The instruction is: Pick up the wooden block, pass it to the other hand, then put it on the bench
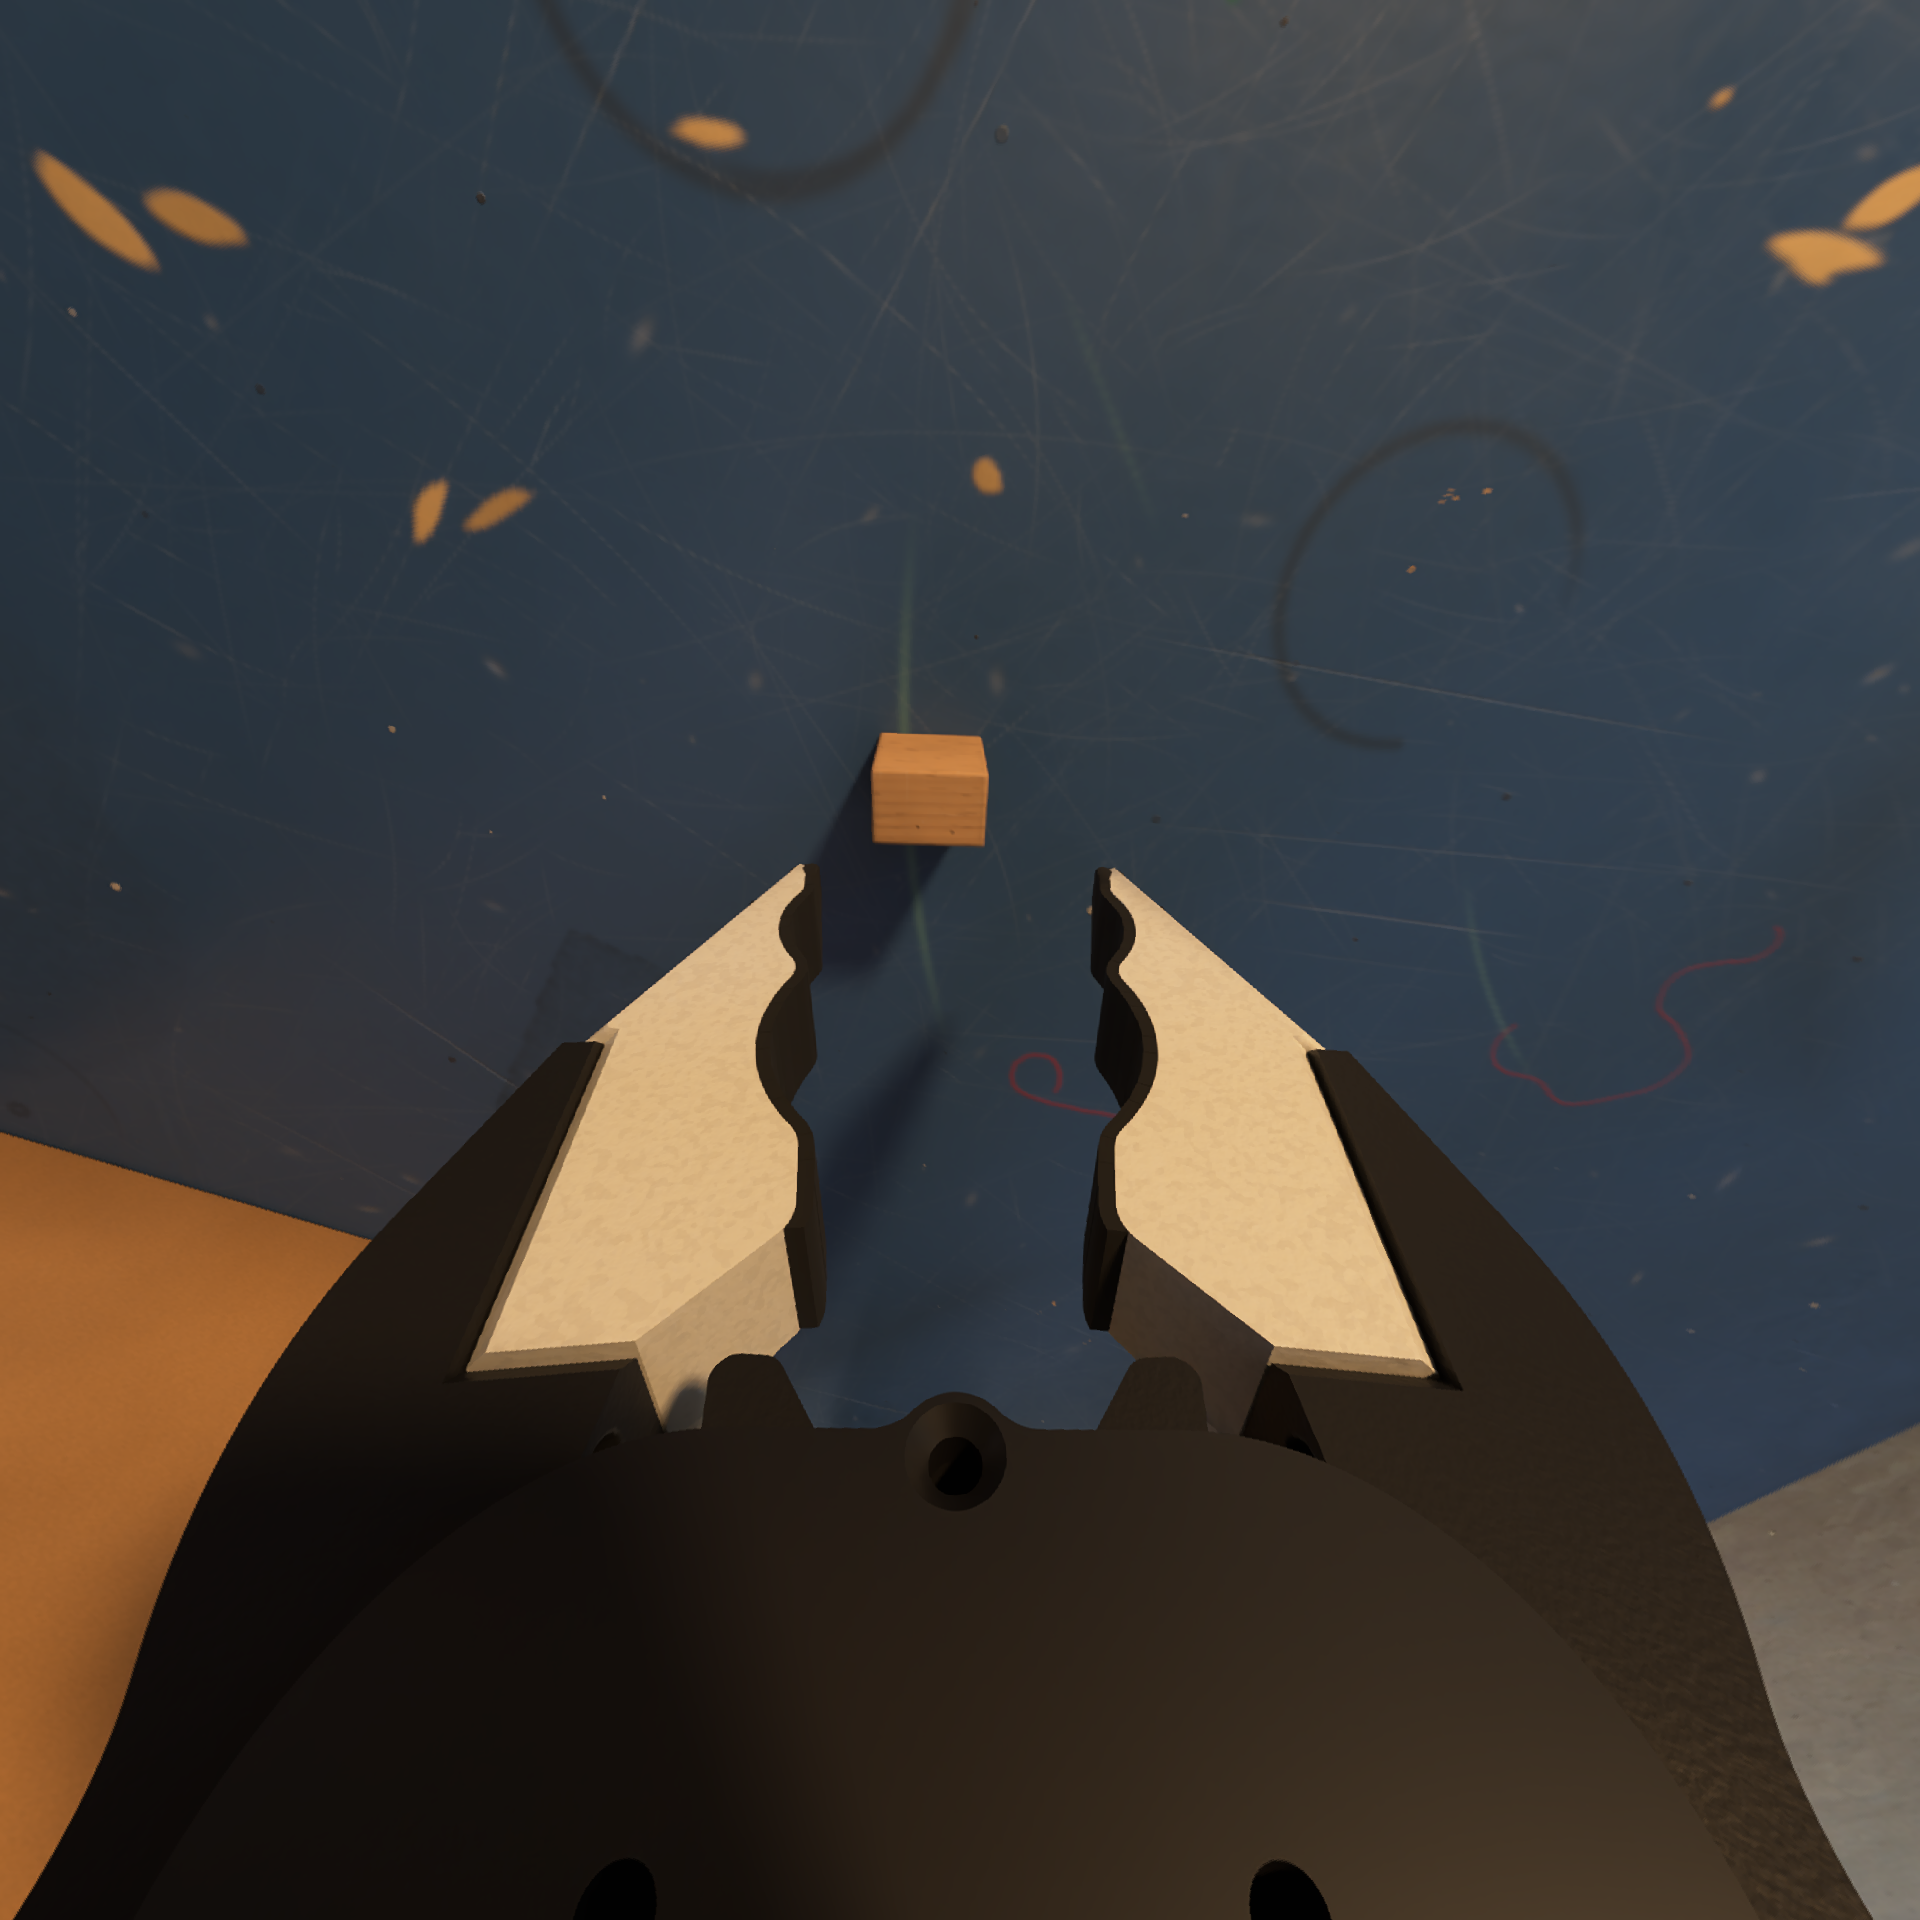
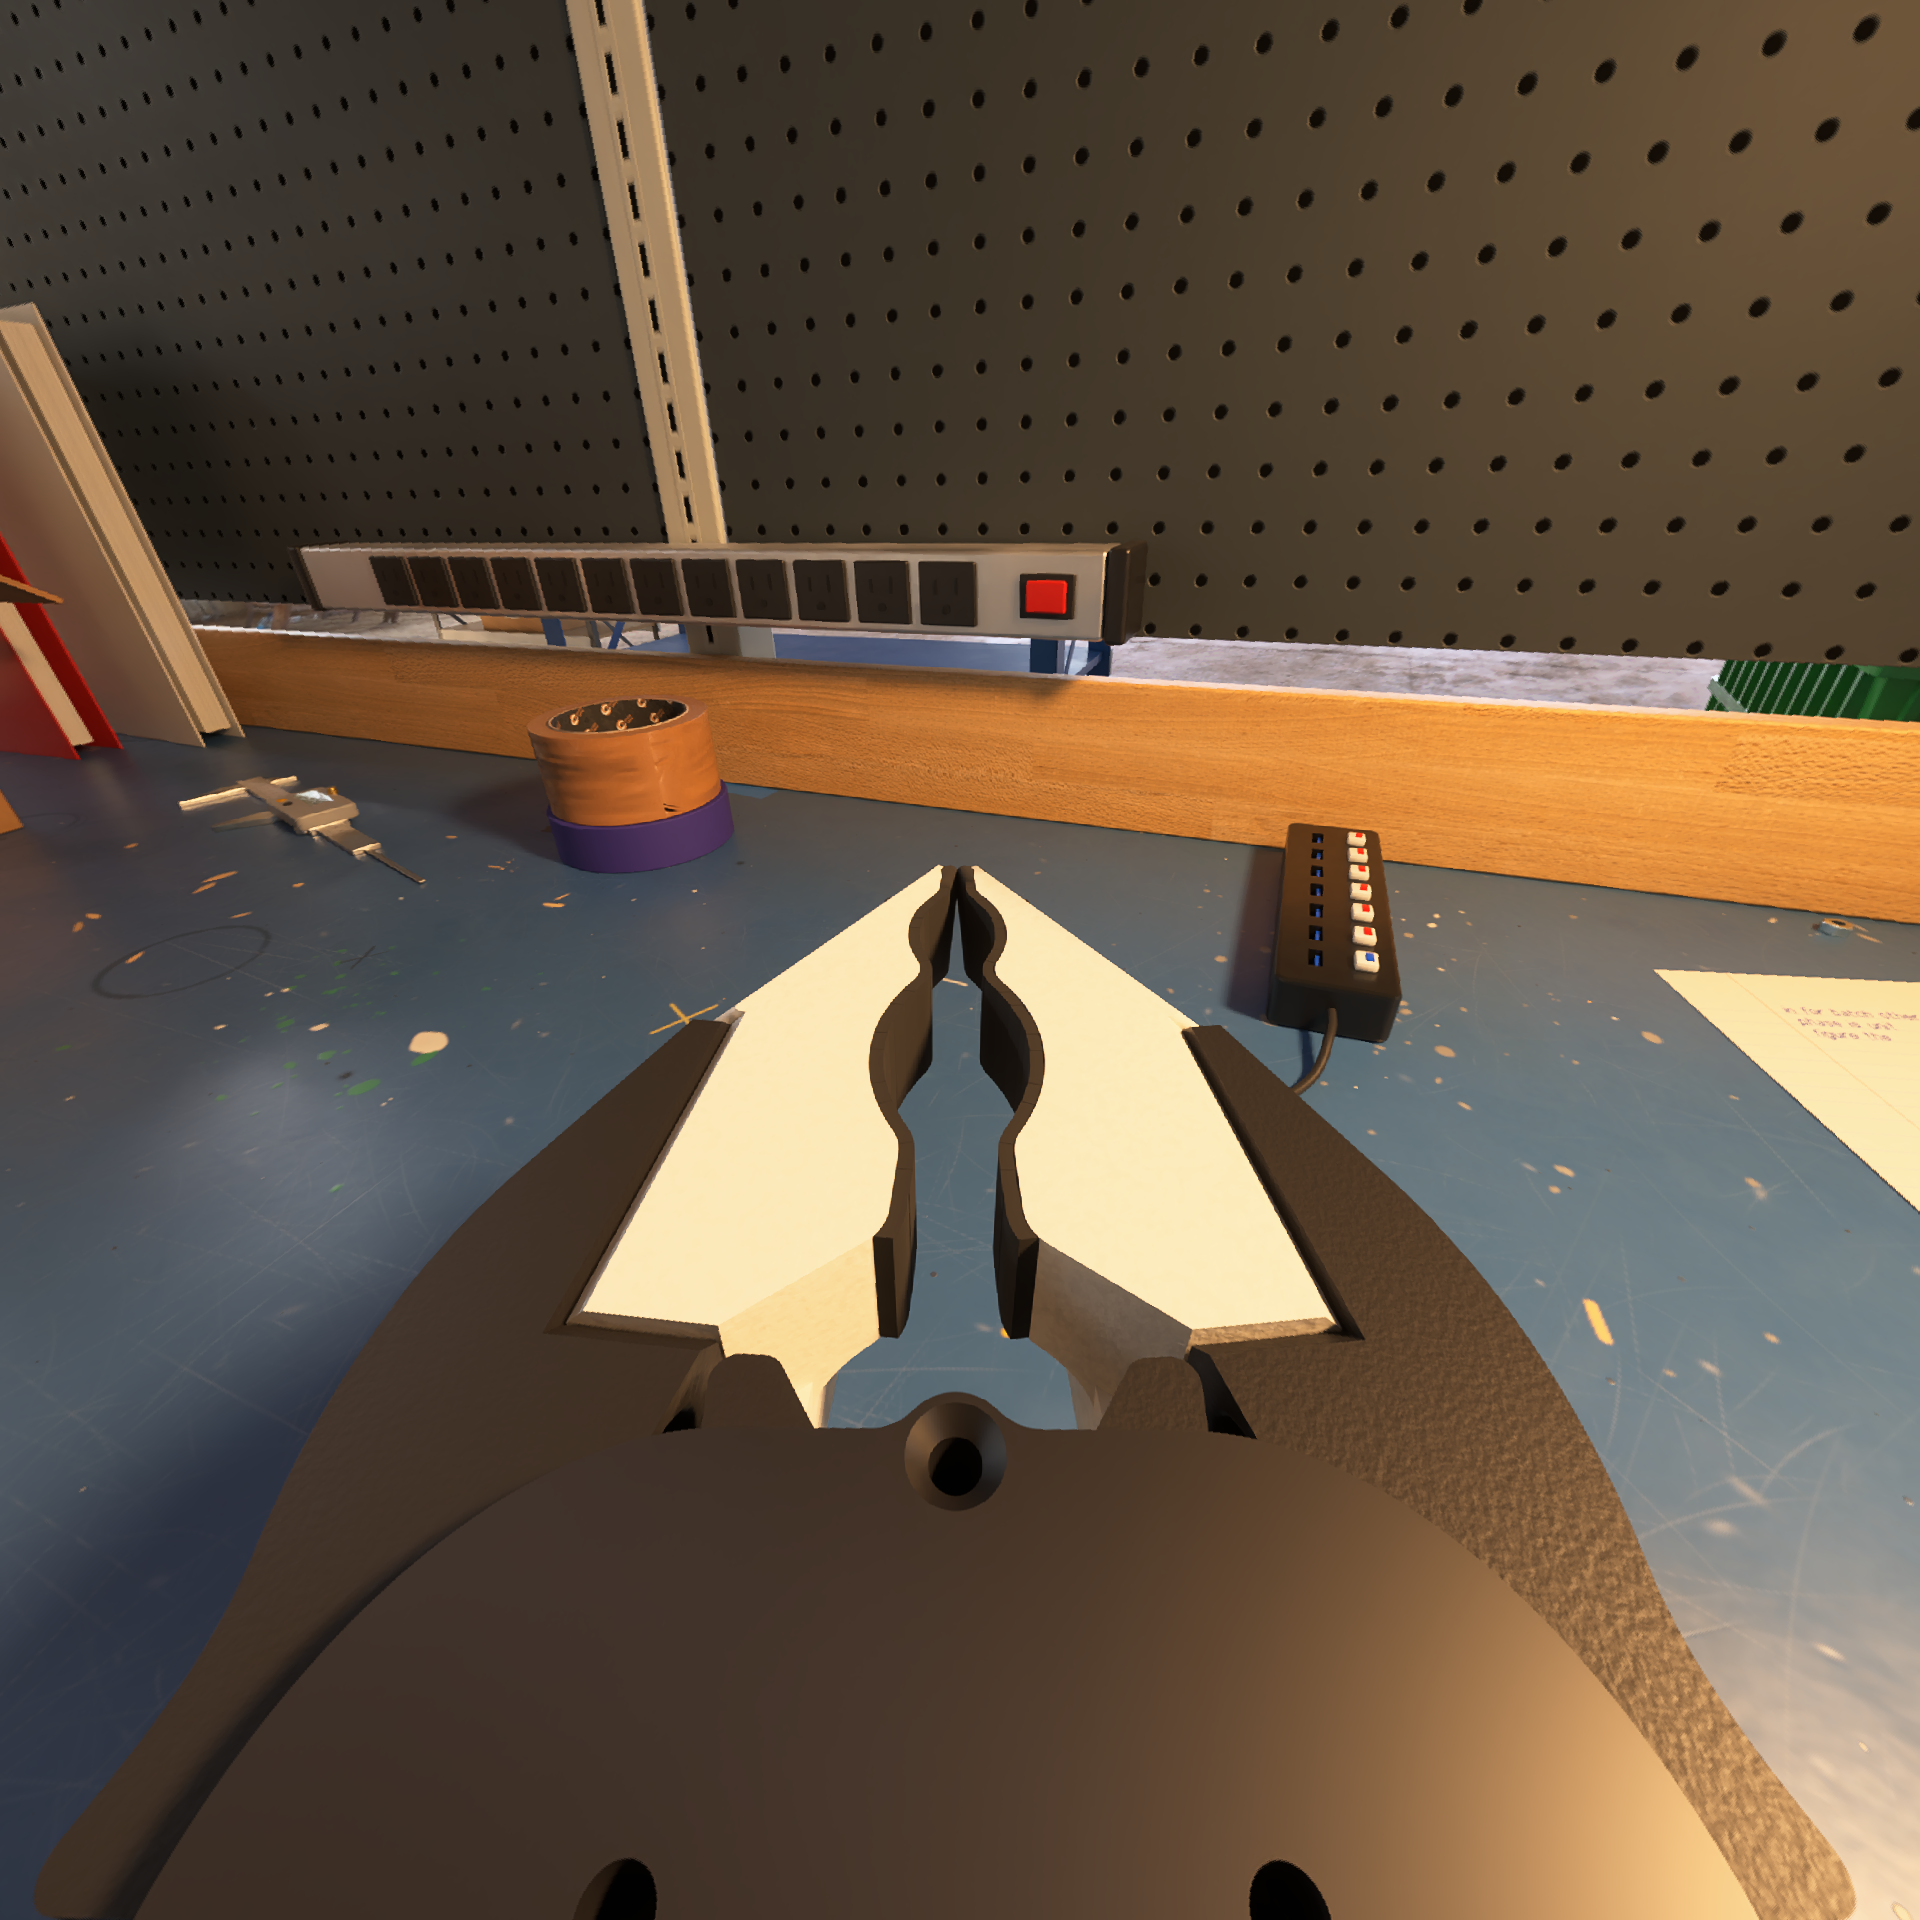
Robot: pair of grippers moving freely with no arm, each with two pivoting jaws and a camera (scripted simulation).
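A small wooden block (image 1: 928, 788) sits on the scratched blue bench top (image 1: 1351, 727) in the left wrist view. My left gripper (image 1: 951, 878) is open and empty, pointing down at the bench, its fingertips just short of the block and spread wider than it. My right gripper (image 2: 958, 873) is shut and empty, held above the blue bench top (image 2: 312, 1143), pointing toward the back rail. The block does not show in the right wrist view.
A wooden back rail (image 2: 1143, 758) runs under a dark pegboard (image 2: 1351, 312) with a power strip (image 2: 717, 587). Stacked tape rolls (image 2: 632, 779), a caliper (image 2: 296, 810), a black switch hub (image 2: 1335, 930) and a paper sheet (image 2: 1829, 1060) lie on the bench. A tan surface (image 1: 135, 1403) shows at lower left.
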